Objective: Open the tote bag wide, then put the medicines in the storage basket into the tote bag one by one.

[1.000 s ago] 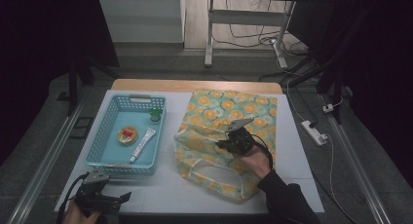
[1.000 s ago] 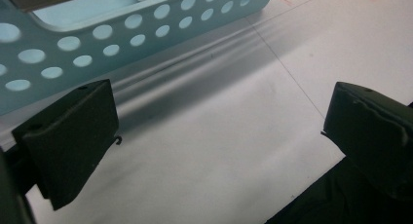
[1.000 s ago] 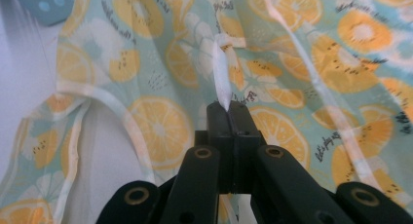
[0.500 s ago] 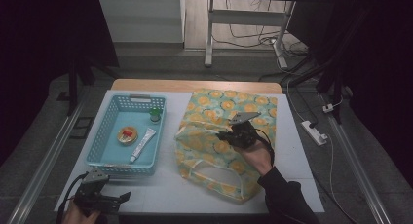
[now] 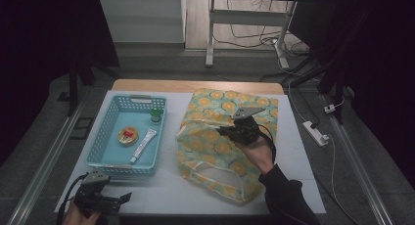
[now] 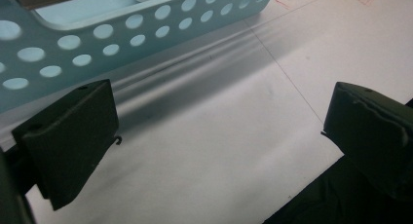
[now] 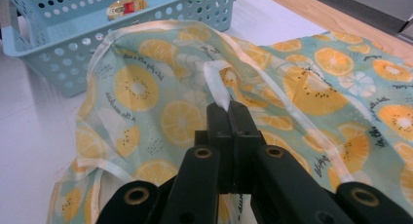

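Observation:
A cloth bag [image 5: 215, 142] printed with orange slices lies on the white table [image 5: 156, 191], right of a light blue basket [image 5: 110, 156]. My right gripper [image 5: 226, 132] is shut on the bag's white handle strap [image 7: 216, 85] and holds that upper edge lifted, so the bag's mouth [image 7: 146, 87] gapes toward the basket. In the right gripper view the jaws pinch the strap between them. My left gripper [image 5: 125, 198] rests open near the table's front left corner, just in front of the basket wall [image 6: 122, 29], with nothing between its fingers [image 6: 73, 131].
The basket holds a small round tin [image 5: 128, 135], a white tube [image 5: 143, 145] and a green-capped bottle [image 5: 156, 116]. A power strip [image 5: 315, 133] lies off the table's right side. A wooden edge [image 5: 195, 85] runs along the table's far side.
My right gripper has risen with the bag's strap, pulling the bag's upper layer up and widening its mouth. The left gripper has stayed where it was.

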